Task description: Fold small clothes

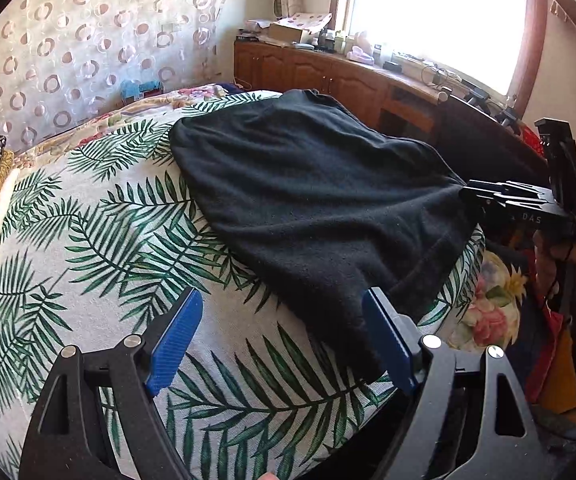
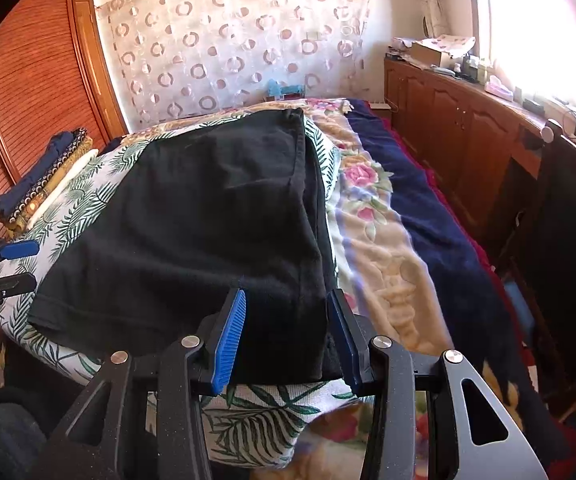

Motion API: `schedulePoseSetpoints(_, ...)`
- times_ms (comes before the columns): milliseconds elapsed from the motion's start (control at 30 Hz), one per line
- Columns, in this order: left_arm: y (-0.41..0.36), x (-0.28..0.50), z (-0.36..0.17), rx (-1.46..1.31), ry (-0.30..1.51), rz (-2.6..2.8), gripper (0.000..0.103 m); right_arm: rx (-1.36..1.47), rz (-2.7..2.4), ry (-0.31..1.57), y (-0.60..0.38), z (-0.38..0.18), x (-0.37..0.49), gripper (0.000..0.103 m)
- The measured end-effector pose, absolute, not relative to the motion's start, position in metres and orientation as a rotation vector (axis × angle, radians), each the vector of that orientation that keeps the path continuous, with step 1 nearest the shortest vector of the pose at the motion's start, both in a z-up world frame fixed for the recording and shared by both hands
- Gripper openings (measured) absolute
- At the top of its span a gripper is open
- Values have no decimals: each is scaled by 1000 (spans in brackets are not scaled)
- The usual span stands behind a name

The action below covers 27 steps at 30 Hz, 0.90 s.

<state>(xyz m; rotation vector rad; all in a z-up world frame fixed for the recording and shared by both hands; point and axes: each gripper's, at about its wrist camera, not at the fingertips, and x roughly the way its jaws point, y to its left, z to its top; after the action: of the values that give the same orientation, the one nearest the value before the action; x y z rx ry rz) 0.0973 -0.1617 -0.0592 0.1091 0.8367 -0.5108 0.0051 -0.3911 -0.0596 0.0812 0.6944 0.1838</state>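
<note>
Leaf-print bedspread, black garment btwn right fingers, beside left fingers

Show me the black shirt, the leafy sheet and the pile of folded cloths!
black shirt [image 1: 308, 200]: left wrist view, its middle.
leafy sheet [image 1: 107, 240]: left wrist view, bare part.
folded cloths [image 2: 43, 176]: right wrist view, top of the pile.

A palm-leaf print cloth covers the near bed; folded fabrics stack far left, wooden cabinets line the right under the window.
</note>
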Motion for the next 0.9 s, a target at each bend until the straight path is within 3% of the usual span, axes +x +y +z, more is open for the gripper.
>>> schedulePoseSetpoints(300,-174,91,-75,104,874,-548,83,123,196,722,-400,-67,7,37)
schedulePoseSetpoints(600,-180,88,-87,75,921,-621,82,106,178,675,-395,-54,-6,37)
schedulePoseSetpoints(700,-179,85,-86,63,920,-648,57,87,183,642,-390,-49,-12,38)
schedulePoseSetpoints(733,-180,84,-87,61,922,-657,45,81,191,635,-388,-49,-13,44)
schedulePoseSetpoints(833,-185,80,-87,64,926,-702,21,60,225,615,-378,-46,-19,55)
schedulePoseSetpoints(900,-191,76,-85,113,909,-707,10,40,241,612,-369,-46,-22,59)
